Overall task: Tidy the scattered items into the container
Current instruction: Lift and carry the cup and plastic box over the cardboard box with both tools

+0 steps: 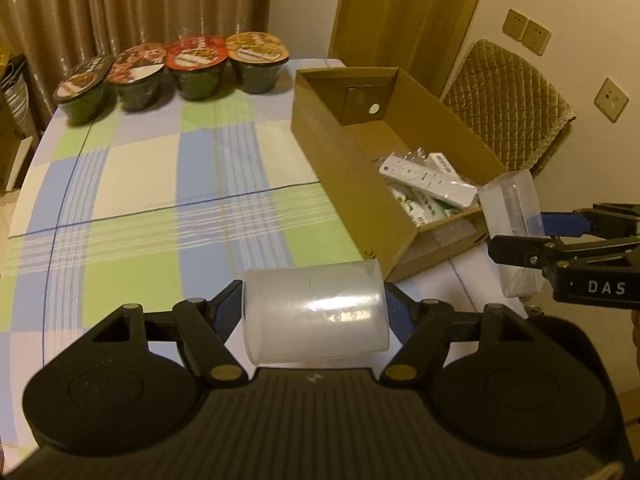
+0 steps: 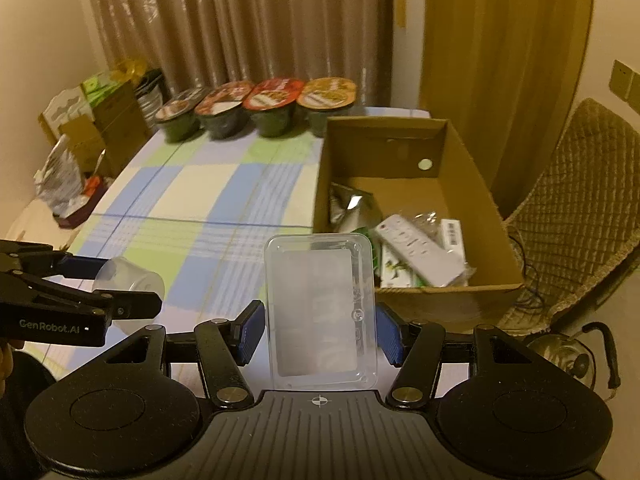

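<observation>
Left tool (image 1: pixel 314 312), low centre of its own frame, was clenched across a translucent plastic cup (image 1: pixel 316 314) lying sideways between the blue pads (image 1: pixel 228 312), held above the checked surface (image 1: pixel 160 200) just short of the near corner of the cardboard box (image 1: pixel 340 168). Right tool (image 2: pixel 320 332) was clenched on a clear rectangular plastic tray (image 2: pixel 320 308), gripped by its long sides with the open face toward the camera, near the box's front wall. Both pieces looked thin-walled, light and smooth; judged slippery and easily crushed, so a gentle squeeze across the stiffer rim or corners seemed wiser than the flexing mid-wall. The cup, being round, might roll in the pads if loosened. In the right wrist view the box sat at centre right, open-topped, its far half mostly bare. The near half held a white remote control (image 2: pixel 416 248), a white carton (image 2: pixel 452 236), green-printed packets (image 2: pixel 394 268) under the remote, and a crinkled foil pouch (image 2: pixel 348 204) against the left wall. Four lidded bowls (image 2: pixel 256 108) stood in a row at the surface's far edge, upper middle of the frame, well apart from the box's contents.
</observation>
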The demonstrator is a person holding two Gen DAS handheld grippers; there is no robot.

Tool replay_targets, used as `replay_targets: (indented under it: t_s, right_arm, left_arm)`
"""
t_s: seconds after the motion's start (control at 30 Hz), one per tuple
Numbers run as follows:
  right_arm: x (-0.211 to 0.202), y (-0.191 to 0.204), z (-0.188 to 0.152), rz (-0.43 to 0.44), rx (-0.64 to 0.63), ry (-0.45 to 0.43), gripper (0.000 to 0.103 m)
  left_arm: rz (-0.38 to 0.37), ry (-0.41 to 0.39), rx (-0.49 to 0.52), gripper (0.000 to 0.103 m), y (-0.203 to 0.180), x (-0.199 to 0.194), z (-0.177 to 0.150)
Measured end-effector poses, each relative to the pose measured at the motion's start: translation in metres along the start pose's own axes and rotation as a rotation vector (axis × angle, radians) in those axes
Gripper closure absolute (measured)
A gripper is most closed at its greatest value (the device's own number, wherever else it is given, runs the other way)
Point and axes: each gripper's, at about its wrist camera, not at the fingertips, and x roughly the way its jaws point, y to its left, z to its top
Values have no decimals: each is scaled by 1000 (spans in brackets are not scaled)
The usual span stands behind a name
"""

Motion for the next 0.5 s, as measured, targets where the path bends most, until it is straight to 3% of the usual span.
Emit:
replay_targets:
  t_s: [0.5]
  right_arm:
    - [9, -45, 16, -26, 61, -9, 42]
  left_arm:
    - [-46, -24, 28, 34, -35, 26, 35]
